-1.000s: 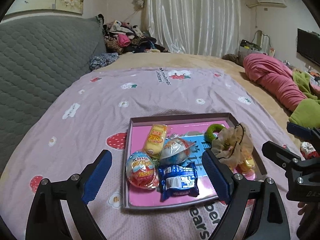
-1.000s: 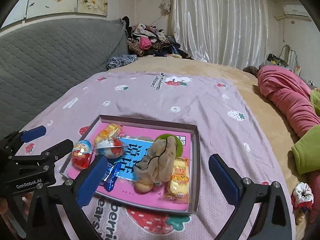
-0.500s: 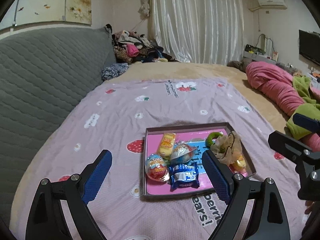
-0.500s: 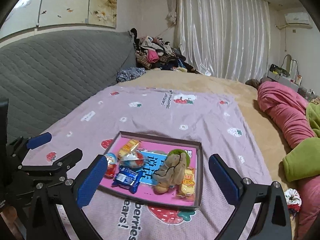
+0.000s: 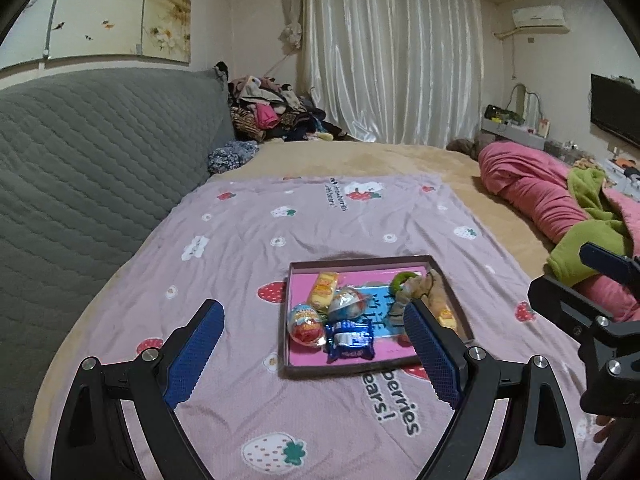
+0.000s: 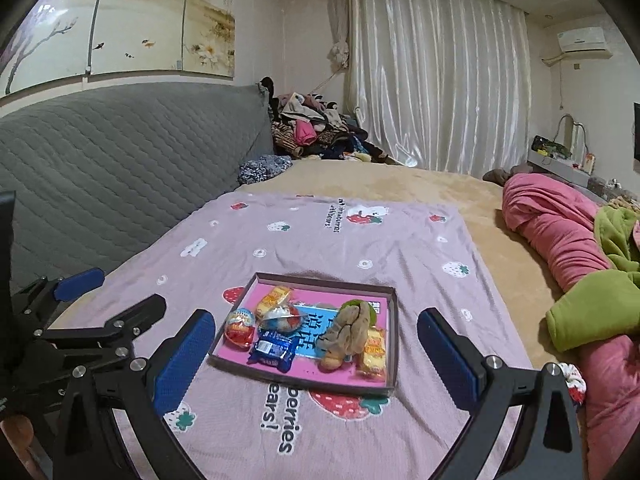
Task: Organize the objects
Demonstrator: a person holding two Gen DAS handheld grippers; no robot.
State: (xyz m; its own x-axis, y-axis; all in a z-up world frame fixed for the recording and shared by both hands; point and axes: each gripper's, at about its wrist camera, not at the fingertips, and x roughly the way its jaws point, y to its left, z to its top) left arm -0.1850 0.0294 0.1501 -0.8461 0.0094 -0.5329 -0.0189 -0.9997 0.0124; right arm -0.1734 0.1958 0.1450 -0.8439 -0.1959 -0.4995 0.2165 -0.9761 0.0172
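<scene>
Both claws, the left gripper (image 5: 312,354) and the right gripper (image 6: 316,364), stood wide open and empty. The snacks lay in the tray (image 6: 394,320) on the blanket (image 6: 400,240). The task seemed finished; the next move called only for staying clear.

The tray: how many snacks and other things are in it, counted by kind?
In the tray:
Egg-shaped treats: 2
Yellow packets: 2
Blue cookie packet: 1
Beige cloth bundle: 1
Green ring: 1
Total: 7
</scene>
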